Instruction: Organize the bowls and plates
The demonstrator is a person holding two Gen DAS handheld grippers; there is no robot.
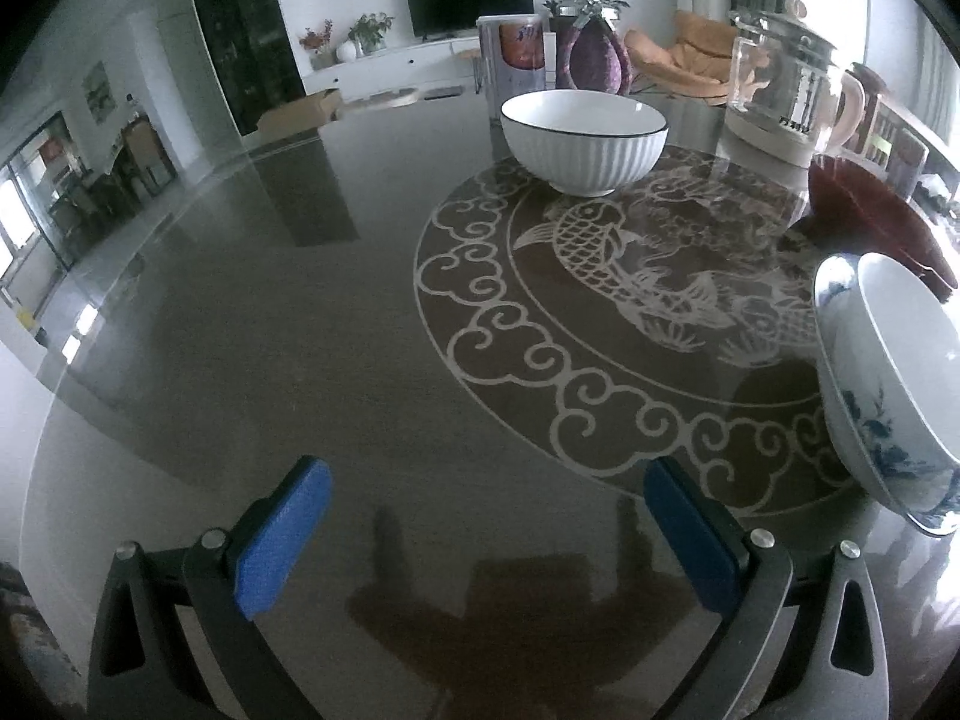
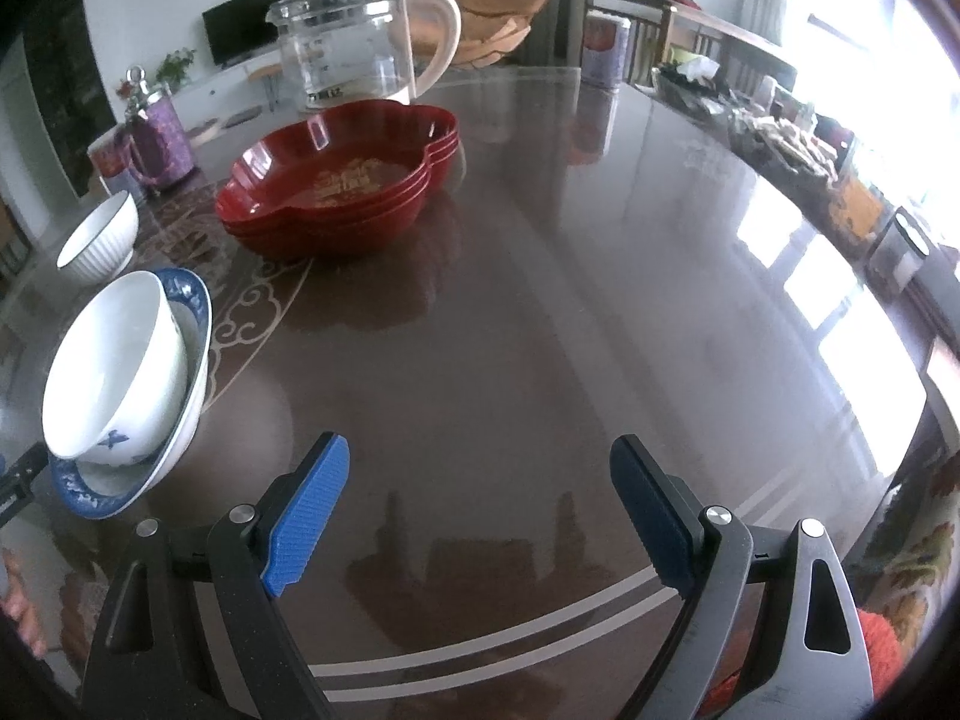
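**Right wrist view: both grippers wide and empty, nested bowls tilted**

The right gripper (image 2: 480, 504) stood wide, with nothing between its pads. The left gripper (image 1: 486, 528) was likewise wide and empty above the table (image 1: 240, 360).

Risk: the small bowl (image 2: 117, 366) leaned inside the blue-rimmed bowl (image 2: 192, 300) at 9 o'clock of the right gripper. A pinch on one rim could probably tip the pair or slide it across the glossy top. The smooth glaze also favoured slip.

Appearance: the small bowl was white with blue motifs. The ribbed bowl (image 2: 99, 240) sat apart at 10 o'clock, white with a dark rim. Three red plates (image 2: 336, 180) were stacked at 11 o'clock, before the kettle (image 2: 348, 42).
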